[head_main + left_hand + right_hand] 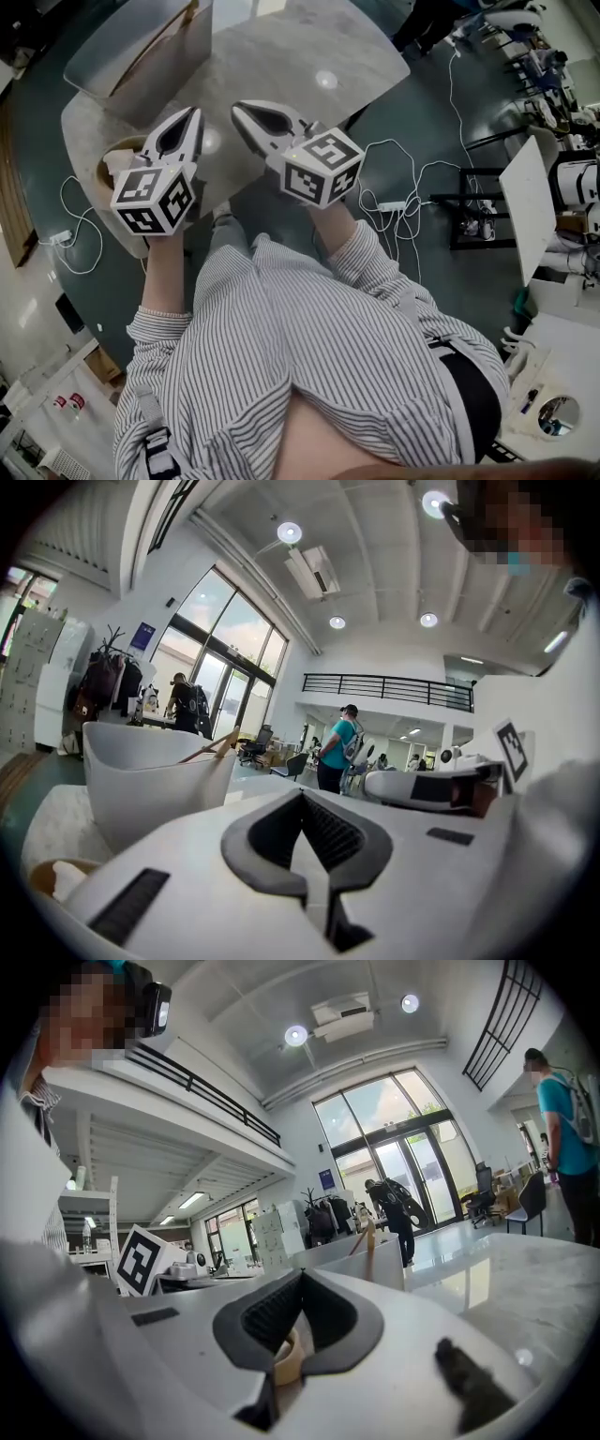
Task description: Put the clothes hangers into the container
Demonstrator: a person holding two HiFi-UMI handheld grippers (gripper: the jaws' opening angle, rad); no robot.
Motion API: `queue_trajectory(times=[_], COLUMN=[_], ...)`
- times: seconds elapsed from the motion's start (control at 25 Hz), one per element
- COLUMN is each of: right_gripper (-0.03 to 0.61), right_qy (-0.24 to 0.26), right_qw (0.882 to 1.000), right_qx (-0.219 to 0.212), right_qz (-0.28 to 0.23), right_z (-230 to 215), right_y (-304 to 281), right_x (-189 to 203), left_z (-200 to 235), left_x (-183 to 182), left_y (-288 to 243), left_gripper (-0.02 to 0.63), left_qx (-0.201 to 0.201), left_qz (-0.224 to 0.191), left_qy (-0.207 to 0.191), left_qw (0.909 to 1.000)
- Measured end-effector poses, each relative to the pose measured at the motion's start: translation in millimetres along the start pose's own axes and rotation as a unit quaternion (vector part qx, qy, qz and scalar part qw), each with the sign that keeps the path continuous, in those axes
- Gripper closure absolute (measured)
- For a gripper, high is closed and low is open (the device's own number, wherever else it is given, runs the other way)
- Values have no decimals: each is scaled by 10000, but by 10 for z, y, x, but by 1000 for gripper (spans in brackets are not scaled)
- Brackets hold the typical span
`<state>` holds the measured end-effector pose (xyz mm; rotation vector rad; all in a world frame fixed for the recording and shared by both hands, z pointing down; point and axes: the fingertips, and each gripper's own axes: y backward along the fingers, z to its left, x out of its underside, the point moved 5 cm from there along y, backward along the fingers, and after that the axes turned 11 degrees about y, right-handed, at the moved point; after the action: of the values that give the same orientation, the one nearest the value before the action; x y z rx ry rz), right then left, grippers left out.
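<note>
A: Head view. The left gripper (pixel 194 114) and the right gripper (pixel 237 107) hover over the near left edge of the table (pixel 309 47).
B: Hanger?
A: The wooden hanger (pixel 169 42) sits in the container (pixel 103 52) at the far left edge.
B: Left gripper view: jaws pinched together, empty, container wall near.
A: Right gripper view: closed too. A tan curve (pixel 286 1357) shows in the gap, unidentified.
B: Risk: a forward nudge could shove the container off that edge.

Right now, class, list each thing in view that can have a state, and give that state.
left gripper: shut, holding nothing
right gripper: shut
container: upright, open-topped
wooden clothes hanger: inside the container, end poking above its rim
</note>
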<state>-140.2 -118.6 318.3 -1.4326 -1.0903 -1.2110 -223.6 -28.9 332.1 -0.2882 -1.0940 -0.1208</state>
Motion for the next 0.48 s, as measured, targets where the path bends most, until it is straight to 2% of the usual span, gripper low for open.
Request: queue_trajectory(times=[0.32, 0.48], right_gripper=[565, 565], right_qy=[-104, -177], right_qw=[9997, 9994], right_qx=[197, 281], right_qz=[20, 29], right_z=[97, 179], right_y=[72, -1], right_x=[87, 122], left_z=[-103, -21], left_x=[229, 233], left_y=[94, 182], left_gripper=[603, 603], left_qx=[213, 234], left_qz=[228, 362], left_qy=[245, 161], left_qw=[9992, 9989])
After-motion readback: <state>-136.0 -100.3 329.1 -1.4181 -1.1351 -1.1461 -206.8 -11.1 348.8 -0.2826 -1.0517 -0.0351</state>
